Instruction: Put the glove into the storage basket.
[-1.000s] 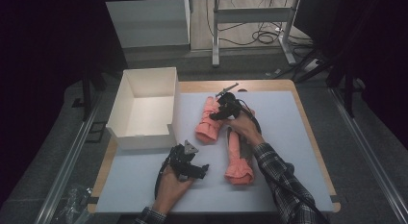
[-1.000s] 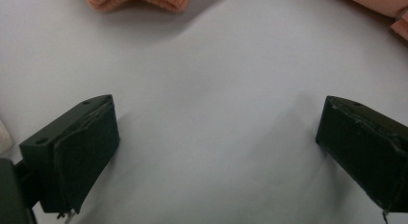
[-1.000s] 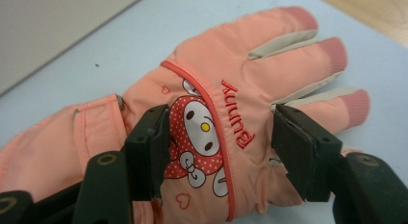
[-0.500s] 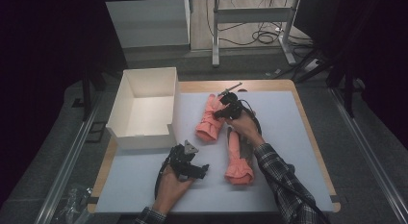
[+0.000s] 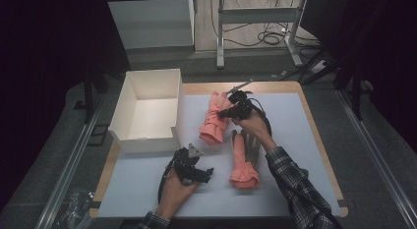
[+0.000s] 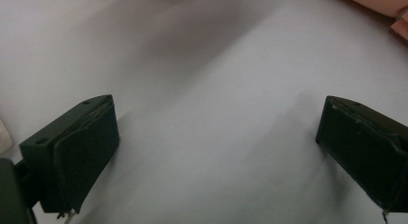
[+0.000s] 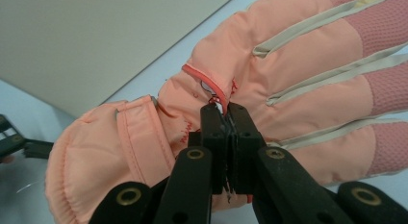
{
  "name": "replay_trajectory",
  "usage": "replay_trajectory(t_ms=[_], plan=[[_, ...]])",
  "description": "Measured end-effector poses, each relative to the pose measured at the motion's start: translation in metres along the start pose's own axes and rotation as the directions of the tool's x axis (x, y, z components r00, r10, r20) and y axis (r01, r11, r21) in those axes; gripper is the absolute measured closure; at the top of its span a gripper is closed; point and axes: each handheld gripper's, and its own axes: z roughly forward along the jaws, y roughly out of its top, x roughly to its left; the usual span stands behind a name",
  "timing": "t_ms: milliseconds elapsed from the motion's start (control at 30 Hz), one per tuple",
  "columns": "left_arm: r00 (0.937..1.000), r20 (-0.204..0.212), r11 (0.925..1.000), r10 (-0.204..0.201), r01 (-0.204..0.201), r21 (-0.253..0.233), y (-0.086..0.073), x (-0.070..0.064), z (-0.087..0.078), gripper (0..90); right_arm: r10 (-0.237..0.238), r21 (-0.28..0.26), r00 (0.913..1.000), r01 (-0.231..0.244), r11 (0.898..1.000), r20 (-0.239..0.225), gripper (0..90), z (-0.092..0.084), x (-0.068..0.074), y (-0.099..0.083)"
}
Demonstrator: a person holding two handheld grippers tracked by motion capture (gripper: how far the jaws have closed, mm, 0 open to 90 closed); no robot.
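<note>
White cardboard box (image 5: pixel 147 111), open top, sits upper left of centre in the high view, on the pale grey table mat (image 5: pixel 305 140). Its right wall is just beside the first glove.

Left gripper (image 5: pixel 204 174) is low and left of centre in the high view, held in the person's left hand (image 5: pixel 173 189). Jaws wide apart, nothing between them. The left gripper view shows the two black pads (image 6: pixel 82 152) at the frame's left and right edges with bare mat between, and a sliver of salmon fabric in the top right corner.

Salmon-pink ski glove (image 5: pixel 214 120), centre of the high view, lies lengthwise with fingers toward the top of the frame and cuff toward the bottom. Right gripper (image 5: pixel 222 112) is on it from the right, near mid-glove. The jaws have just closed, fully together, pinching a small fold of the glove's fabric. In the right gripper view the glove (image 7: pixel 269 89) spans most of the frame, with the right gripper's tips (image 7: pixel 226 113) clamped on a red-edged seam near the wrist strap, cuff at lower left and beige-striped fingers at right.

Second glove (image 5: pixel 244 157), same salmon with a grey palm, lies right of centre and lower, cuff toward the bottom edge. The right hand (image 5: pixel 255 125) and plaid sleeve (image 5: pixel 295 185) cross just above and to its right. The two gloves lie near each other, not touching as far as I can tell.
</note>
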Motion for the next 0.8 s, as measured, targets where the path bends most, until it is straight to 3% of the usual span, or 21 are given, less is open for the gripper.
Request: replay_trajectory(t_ms=[400, 800], plan=[[1.0, 0.0, 1.0, -0.001, 0.001, -0.001, 0.0, 0.0, 0.0, 1.4, -0.032, -0.028, 0.9982, 0.031, 0.999, -0.051, 86.5, -0.032, 0.016, 0.004], [1.0, -0.001, 1.0, 0.004, -0.004, -0.001, 0.0, 0.0, 0.0, 1.4, -0.048, -0.032, 0.9942, 0.045, 0.998, -0.096, 86.5, -0.066, 0.024, -0.009]])
